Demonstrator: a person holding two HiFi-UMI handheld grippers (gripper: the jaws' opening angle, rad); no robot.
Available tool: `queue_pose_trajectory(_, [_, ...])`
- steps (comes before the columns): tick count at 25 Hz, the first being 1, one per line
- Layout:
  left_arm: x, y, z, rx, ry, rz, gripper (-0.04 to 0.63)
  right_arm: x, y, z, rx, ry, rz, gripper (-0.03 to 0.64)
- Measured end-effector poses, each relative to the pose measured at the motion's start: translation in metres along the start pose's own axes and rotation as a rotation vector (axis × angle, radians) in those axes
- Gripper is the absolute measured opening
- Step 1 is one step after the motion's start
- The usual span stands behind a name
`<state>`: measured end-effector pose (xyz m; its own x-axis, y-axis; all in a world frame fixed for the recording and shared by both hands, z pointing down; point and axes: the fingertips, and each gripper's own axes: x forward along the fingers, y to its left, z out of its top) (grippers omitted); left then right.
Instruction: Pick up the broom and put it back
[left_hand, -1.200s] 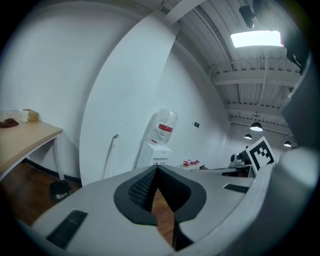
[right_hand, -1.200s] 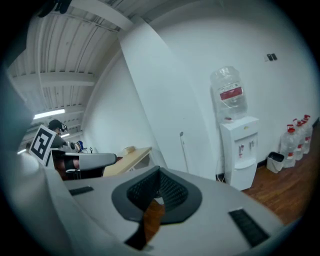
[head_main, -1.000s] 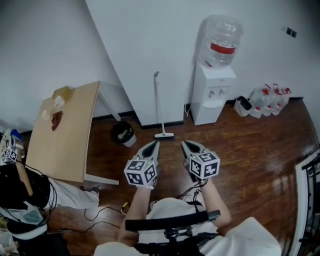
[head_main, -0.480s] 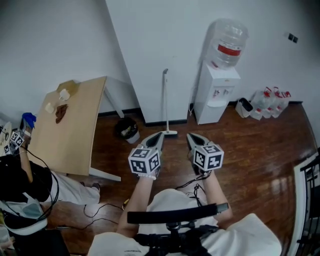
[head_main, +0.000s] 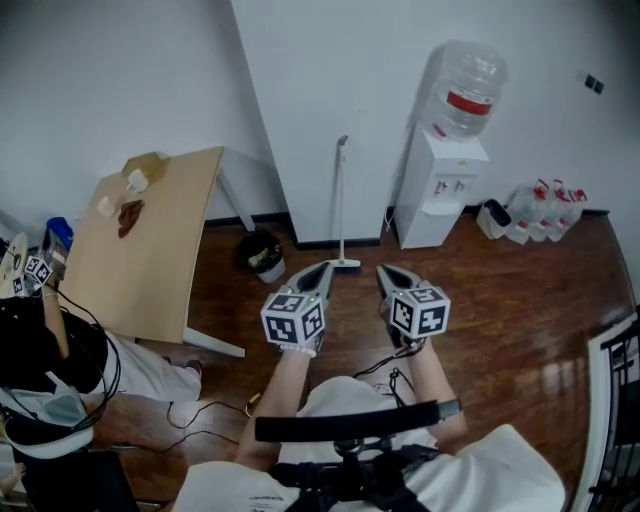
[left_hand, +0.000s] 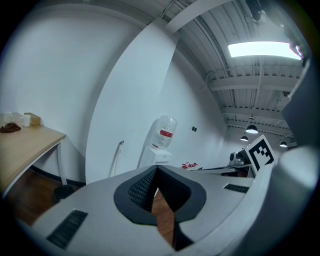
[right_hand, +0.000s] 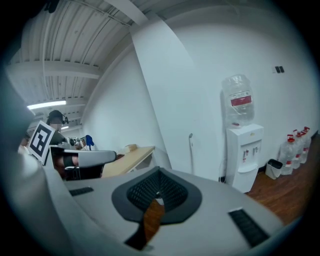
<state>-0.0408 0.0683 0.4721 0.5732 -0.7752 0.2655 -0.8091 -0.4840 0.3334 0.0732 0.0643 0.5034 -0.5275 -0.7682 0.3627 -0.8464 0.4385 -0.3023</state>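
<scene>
The broom (head_main: 341, 205) leans upright against the white wall pillar, its flat head on the wooden floor. It also shows in the left gripper view as a thin pale broom (left_hand: 116, 159) and in the right gripper view as the same broom (right_hand: 191, 152). My left gripper (head_main: 323, 271) is held just short of the broom's head, a little to its left, and its jaws are shut with nothing in them. My right gripper (head_main: 386, 273) is beside it on the right, also shut and empty. Neither touches the broom.
A white water dispenser (head_main: 441, 190) stands right of the broom, with several water bottles (head_main: 535, 208) further right. A dark bin (head_main: 260, 257) sits left of the broom, beside a wooden table (head_main: 150, 250). A seated person (head_main: 40, 370) and floor cables (head_main: 200, 415) are at the left.
Both grippers have moved forward together towards the wall, so the broom and dispenser stand closer. Their jaws have stayed shut.
</scene>
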Motion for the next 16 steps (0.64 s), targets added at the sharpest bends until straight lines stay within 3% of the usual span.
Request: queue_pose_trajectory(16, [-0.0062, 0.0031, 0.0005, -0.020, -0.009, 0.003, -0.011, 0.0015, 0.0088, 0.0046, -0.026, 0.007, 0.004, 0.012])
